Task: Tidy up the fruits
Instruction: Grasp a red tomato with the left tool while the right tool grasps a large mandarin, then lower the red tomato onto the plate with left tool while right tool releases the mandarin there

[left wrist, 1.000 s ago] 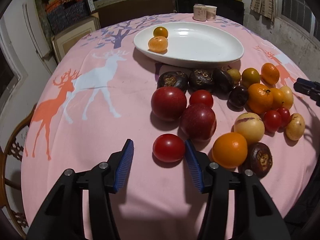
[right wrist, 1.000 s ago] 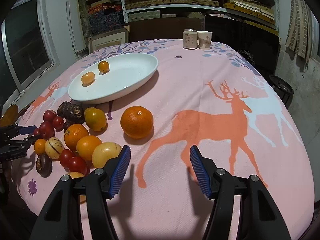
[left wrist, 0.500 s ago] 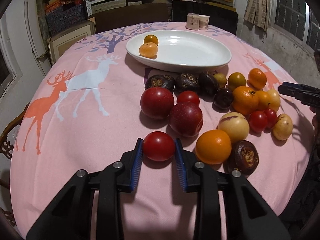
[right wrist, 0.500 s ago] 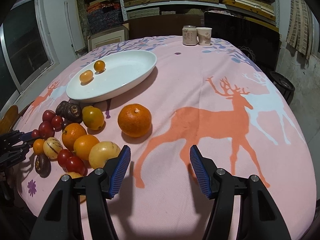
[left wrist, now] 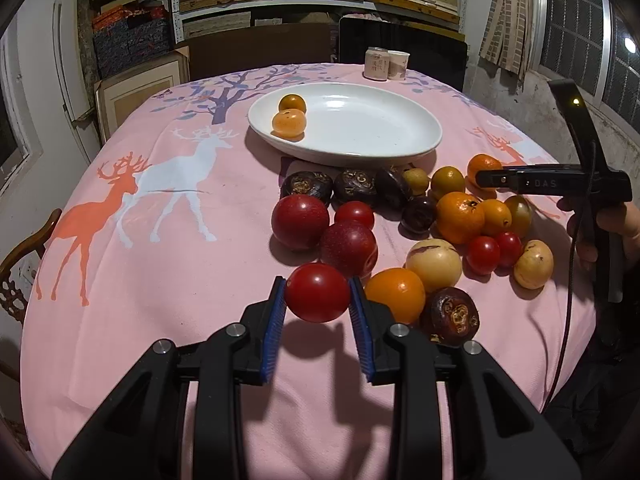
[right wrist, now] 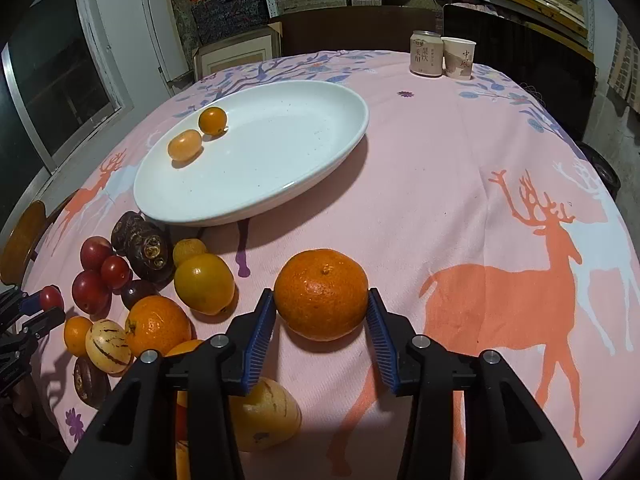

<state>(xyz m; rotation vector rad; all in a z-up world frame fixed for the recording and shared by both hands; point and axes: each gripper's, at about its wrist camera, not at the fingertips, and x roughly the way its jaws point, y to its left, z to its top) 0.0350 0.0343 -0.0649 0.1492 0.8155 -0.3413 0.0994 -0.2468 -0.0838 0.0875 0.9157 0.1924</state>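
Observation:
My left gripper (left wrist: 318, 300) is shut on a red tomato (left wrist: 318, 297) and holds it just above the pink cloth; its shadow lies underneath. My right gripper (right wrist: 322, 312) is closed around a big orange (right wrist: 321, 299) that sits on the cloth, its blue pads (right wrist: 259, 336) touching both sides. A white oval plate (left wrist: 400, 148) holds two small orange fruits (left wrist: 289, 123); it also shows in the right wrist view (right wrist: 320, 160). A pile of red, orange, yellow and dark fruits (left wrist: 400, 220) lies in front of the plate.
A can (right wrist: 426, 53) and a paper cup (right wrist: 459, 58) stand at the table's far edge. A wooden chair back (left wrist: 24, 248) is at the left edge. Shelves and a dark chair stand behind the table. The right gripper (left wrist: 552, 182) shows beside the fruit pile.
My left gripper closed on the red tomato and lifted it slightly. My right gripper moved forward to the big orange and closed around it.

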